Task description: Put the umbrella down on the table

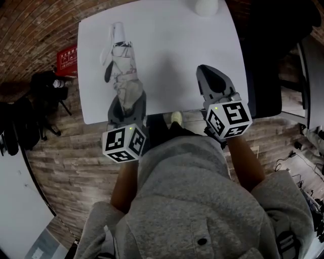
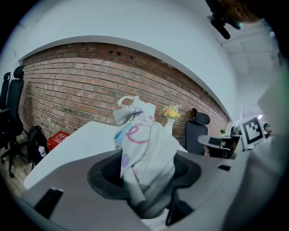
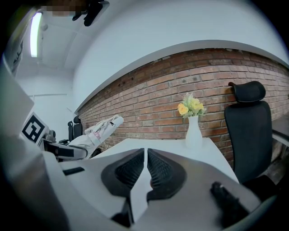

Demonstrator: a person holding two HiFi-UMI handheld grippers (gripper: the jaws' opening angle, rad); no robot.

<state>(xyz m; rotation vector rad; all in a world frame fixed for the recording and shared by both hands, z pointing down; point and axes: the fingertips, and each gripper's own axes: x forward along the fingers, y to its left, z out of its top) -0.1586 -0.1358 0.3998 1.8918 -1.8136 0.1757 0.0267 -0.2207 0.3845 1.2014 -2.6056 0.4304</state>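
- The left gripper (image 1: 127, 103) pinches the folded umbrella (image 1: 121, 66) by its near end, so the rest slants up over the table's (image 1: 172, 45) left edge, not yet laid flat.
- The right gripper (image 1: 211, 78) hangs empty over the near edge, jaws pressed together, probably to keep clear.
- I count one umbrella, one table, one vase (image 1: 206, 6) at the far edge, and two grippers.
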